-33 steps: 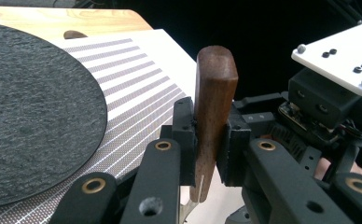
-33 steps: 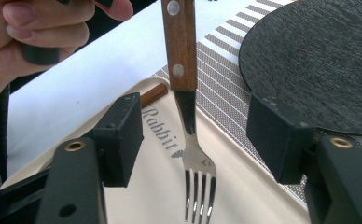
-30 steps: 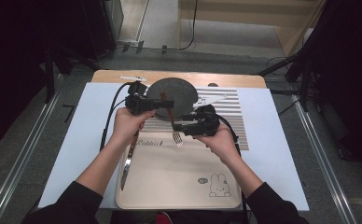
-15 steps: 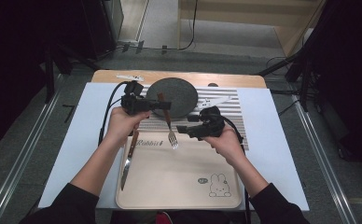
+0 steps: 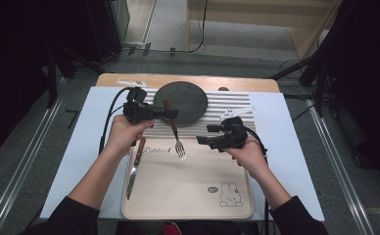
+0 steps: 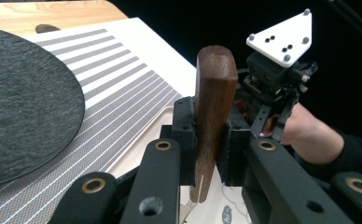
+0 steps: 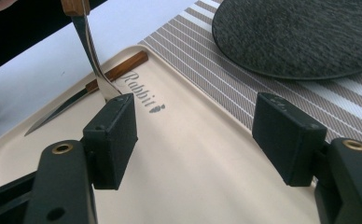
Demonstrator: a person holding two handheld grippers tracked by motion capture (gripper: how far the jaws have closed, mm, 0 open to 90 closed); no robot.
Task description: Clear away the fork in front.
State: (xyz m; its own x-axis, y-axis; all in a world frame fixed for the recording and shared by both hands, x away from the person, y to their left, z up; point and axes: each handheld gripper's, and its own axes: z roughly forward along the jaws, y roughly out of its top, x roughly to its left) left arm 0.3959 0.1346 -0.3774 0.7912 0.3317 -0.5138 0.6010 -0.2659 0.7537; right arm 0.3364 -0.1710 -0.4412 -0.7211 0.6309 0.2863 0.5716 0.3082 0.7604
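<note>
A fork with a wooden handle hangs tines down over the far edge of the beige tray. My left gripper is shut on the handle. In the left gripper view the pads of my left gripper clamp the brown handle, which stands upright. My right gripper is to the right of the fork, apart from it. Its jaws have just been opening and nothing is between them. In the right gripper view my right gripper stands wide over the tray, with the fork's metal neck at the upper left.
A wooden-handled knife lies on the tray's left rim. A dark round mat sits on a striped placemat behind the tray. The tray carries a rabbit drawing at its near right.
My right gripper has drawn back to the right, away from the fork, with its jaws wider. The left gripper has stayed in place with the fork.
</note>
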